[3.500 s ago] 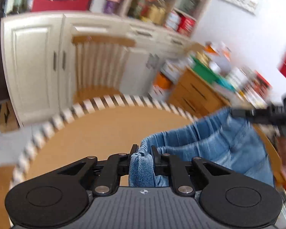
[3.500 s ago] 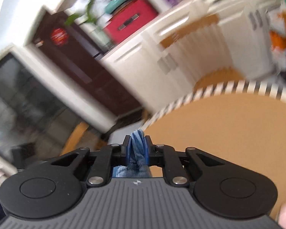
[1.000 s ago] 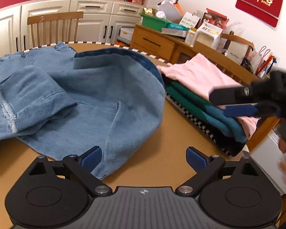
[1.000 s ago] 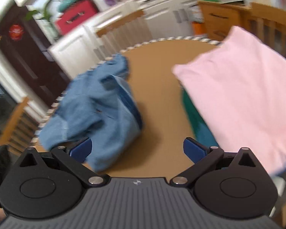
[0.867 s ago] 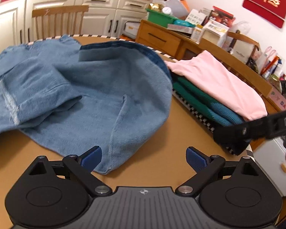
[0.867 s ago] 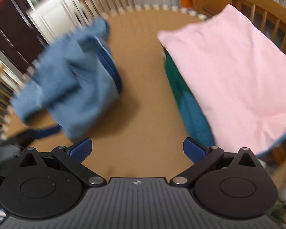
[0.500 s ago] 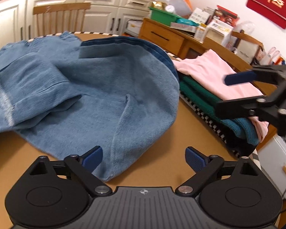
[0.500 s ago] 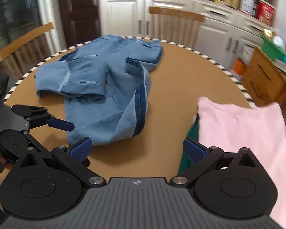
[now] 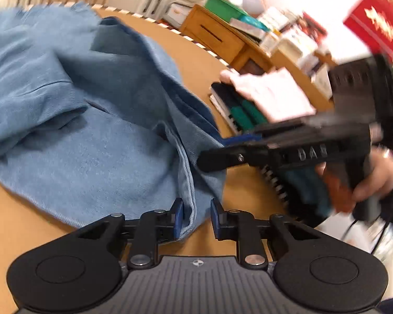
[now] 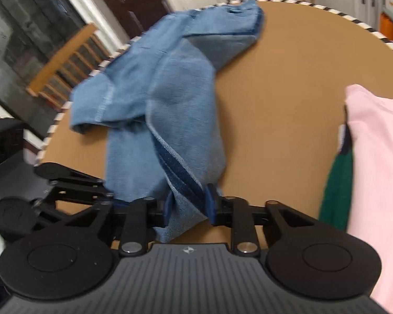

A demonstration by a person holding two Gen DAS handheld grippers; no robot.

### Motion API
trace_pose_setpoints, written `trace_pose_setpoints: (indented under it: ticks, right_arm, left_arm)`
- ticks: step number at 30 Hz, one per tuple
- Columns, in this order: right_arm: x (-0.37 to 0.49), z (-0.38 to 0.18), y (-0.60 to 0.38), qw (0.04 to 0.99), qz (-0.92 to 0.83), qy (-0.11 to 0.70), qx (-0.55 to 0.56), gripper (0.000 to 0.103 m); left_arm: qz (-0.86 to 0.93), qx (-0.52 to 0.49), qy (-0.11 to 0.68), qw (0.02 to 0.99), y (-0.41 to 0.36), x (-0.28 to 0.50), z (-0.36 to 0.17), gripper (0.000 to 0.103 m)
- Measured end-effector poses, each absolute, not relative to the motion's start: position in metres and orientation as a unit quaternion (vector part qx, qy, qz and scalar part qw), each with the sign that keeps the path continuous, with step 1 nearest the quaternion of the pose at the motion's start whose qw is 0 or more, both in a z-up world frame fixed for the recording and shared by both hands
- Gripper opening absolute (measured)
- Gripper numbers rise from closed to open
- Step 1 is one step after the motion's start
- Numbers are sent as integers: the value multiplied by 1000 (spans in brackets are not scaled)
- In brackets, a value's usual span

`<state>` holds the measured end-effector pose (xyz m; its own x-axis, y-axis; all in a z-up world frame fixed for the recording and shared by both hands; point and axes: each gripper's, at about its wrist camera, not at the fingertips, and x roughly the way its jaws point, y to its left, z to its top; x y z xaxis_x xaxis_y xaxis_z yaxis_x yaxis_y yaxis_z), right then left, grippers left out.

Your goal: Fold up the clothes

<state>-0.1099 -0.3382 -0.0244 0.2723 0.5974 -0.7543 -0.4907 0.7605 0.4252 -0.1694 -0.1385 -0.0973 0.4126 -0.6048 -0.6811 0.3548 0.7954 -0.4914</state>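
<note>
Grippers angled down at near denim hem: left gripper [image 9: 195, 218] & right gripper [image 10: 187, 206] jaws closing w/ jeans [image 9: 97, 120] edge between.

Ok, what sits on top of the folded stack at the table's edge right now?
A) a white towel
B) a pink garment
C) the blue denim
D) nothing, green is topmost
B: the pink garment lies on top of the stack, with the green garment showing beneath it; the blue denim lies apart on the table.
</note>
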Motion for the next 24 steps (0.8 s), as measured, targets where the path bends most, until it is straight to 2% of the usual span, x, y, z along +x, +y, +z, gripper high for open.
trace_pose_setpoints:
  ticks: [3,4,5,6,7,9,10,12,13,15,18,22,24]
  right_arm:
    - [-117,6,-353,776,374,488,140,17]
    - [-118,21,-361,770,384,479,177,17]
    - [-117,39,-373,760,397,464,222,17]
    - [-112,54,-383,753,402,450,263,17]
    - [-107,70,-393,744,406,435,304,18]
    - [-100,97,-406,744,402,406,347,21]
    - [-97,108,-409,754,394,393,349,27]
    - [-96,111,-407,777,369,388,330,63]
    - [-97,105,-404,785,356,396,316,92]
    - [-108,83,-396,804,315,430,262,93]
    - [-143,44,-397,820,260,466,205,90]
    - [-199,7,-408,830,225,485,158,90]
    - [-226,-6,-409,830,232,488,138,87]
  left_arm:
    - [-320,-197,439,816,-126,-182,-66,21]
    - [-336,-245,424,805,-117,-186,-50,23]
    - [-346,-292,397,798,-105,-190,-32,27]
    - [-356,-338,369,789,-94,-195,-14,39]
    - [-359,-380,336,783,-81,-198,3,45]
    - [-356,-453,279,768,-57,-202,26,52]
    - [-349,-468,270,766,-50,-203,30,55]
    - [-317,-479,273,771,-40,-208,23,60]
    - [-292,-476,284,779,-38,-213,13,64]
    - [-241,-468,306,794,-34,-222,-8,66]
    - [-146,-305,367,867,-64,-251,-40,65]
    - [-163,-205,411,873,-122,-280,-72,69]
    - [-192,-167,418,872,-149,-288,-81,70]
